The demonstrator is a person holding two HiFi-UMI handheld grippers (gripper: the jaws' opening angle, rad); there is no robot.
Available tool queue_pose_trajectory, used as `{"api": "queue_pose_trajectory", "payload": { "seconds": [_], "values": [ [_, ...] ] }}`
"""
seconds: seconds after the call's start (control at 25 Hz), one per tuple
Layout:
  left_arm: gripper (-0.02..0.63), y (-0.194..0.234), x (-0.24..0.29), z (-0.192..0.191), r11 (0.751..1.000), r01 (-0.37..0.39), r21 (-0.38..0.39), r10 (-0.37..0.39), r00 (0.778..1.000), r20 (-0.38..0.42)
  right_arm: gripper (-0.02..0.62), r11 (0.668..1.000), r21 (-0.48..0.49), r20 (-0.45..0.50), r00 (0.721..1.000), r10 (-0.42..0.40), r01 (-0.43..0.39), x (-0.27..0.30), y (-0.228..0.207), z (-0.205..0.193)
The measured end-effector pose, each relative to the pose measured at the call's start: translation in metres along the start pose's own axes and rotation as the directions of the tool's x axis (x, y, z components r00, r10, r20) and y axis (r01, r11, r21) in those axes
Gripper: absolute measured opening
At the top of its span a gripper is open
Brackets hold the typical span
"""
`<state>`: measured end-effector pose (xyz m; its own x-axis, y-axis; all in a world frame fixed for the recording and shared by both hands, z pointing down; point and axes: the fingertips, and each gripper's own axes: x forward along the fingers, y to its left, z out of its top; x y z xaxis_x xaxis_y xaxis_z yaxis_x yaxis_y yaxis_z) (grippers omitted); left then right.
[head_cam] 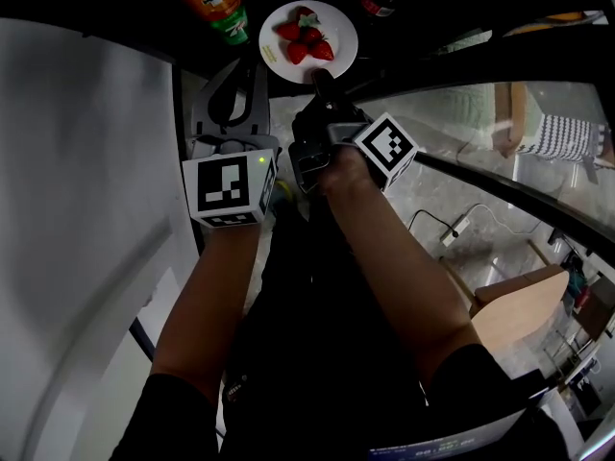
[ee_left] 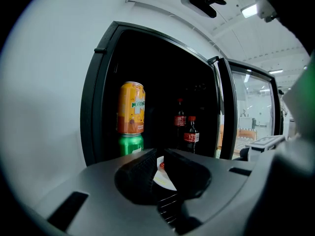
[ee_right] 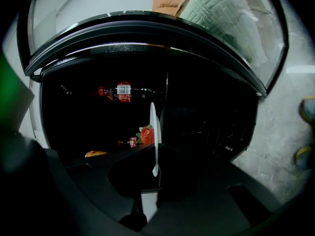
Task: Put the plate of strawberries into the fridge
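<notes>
A white plate (head_cam: 332, 25) with several strawberries (head_cam: 306, 38) hovers at the dark mouth of the open fridge (ee_left: 157, 82). My right gripper (head_cam: 322, 80) is shut on the plate's near rim. In the right gripper view the plate (ee_right: 153, 127) stands edge-on between the jaws, a strawberry (ee_right: 146, 134) beside it. My left gripper (head_cam: 252, 70) sits just left of the plate, its jaws shut tip to tip. A sliver of the plate (ee_left: 165, 178) shows in the slit behind the pads of the left gripper (ee_left: 160, 156). Whether it touches the plate I cannot tell.
Inside the fridge an orange can (ee_left: 131, 107) stands on a green can (ee_left: 130, 144) at the left, with two cola bottles (ee_left: 191, 134) further right. The glass door (head_cam: 500, 113) is swung open to the right. A power strip (head_cam: 456, 229) and a wooden box (head_cam: 519, 301) lie on the floor.
</notes>
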<state>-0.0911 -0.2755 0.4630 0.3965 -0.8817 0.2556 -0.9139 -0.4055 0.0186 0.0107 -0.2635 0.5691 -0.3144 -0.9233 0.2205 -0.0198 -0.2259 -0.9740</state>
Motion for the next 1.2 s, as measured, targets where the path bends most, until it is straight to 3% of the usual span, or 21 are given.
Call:
{"api": "queue_pose_trajectory", "payload": {
  "seconds": [0.8,1.0,1.08,1.2],
  "values": [
    [0.044,-0.001,0.003,-0.016,1.0,-0.011,-0.018,0.011,1.0,-0.014,0.02,0.998,0.037,0.028,0.999,0.041,-0.042,0.017,-0.003,0.006],
    [0.044,0.001,0.004,-0.019,1.0,-0.016,-0.02,0.016,1.0,-0.017,0.022,0.999,0.009,0.01,0.999,0.053,-0.053,0.018,-0.003,0.006],
    [0.044,0.002,0.004,-0.02,1.0,-0.019,-0.021,0.018,1.0,-0.017,0.077,0.998,0.017,0.001,0.999,0.053,-0.053,0.018,-0.004,0.004],
    [0.044,0.003,0.003,-0.022,1.0,-0.022,-0.022,0.021,1.0,-0.019,0.078,0.998,0.003,-0.007,0.998,0.056,-0.056,0.016,-0.004,0.003]
  ]
}}
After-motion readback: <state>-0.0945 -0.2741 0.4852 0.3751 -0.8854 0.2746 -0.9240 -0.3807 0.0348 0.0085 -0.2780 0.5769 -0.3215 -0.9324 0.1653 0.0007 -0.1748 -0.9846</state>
